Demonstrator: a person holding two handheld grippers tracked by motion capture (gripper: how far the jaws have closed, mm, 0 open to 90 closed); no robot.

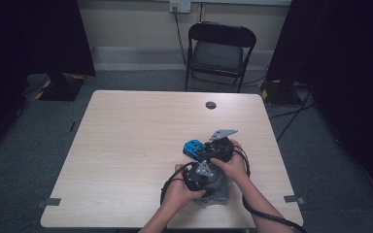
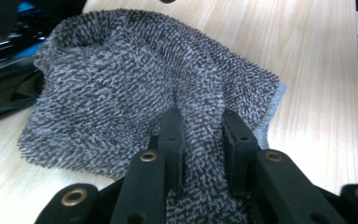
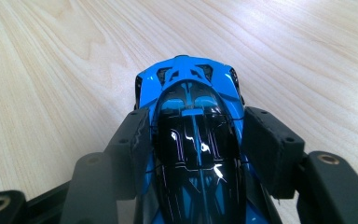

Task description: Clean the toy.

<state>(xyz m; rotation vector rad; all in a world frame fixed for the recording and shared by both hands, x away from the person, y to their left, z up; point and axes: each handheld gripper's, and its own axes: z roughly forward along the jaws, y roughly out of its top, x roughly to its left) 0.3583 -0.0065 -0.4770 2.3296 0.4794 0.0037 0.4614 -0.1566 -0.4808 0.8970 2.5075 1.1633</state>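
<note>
While gripping near the table's (image 1: 126, 145) front right: left gripper (image 2: 200, 140) pinched tight on a fold of grey cloth (image 2: 121, 84), right gripper (image 3: 193, 140) clamped around a blue toy car (image 3: 191, 116), both just above the wood, side by side.

Small toy car (image 3: 193, 135), glossy blue body with black canopy, upright on the pale wooden table, nose pointing away in the right gripper view, clamped at both flanks. Grey shaggy cloth (image 2: 135, 88), speckled dark and light, rumpled and partly bunched, lying flat-edged on the table just beside the car, one fold pinched
</note>
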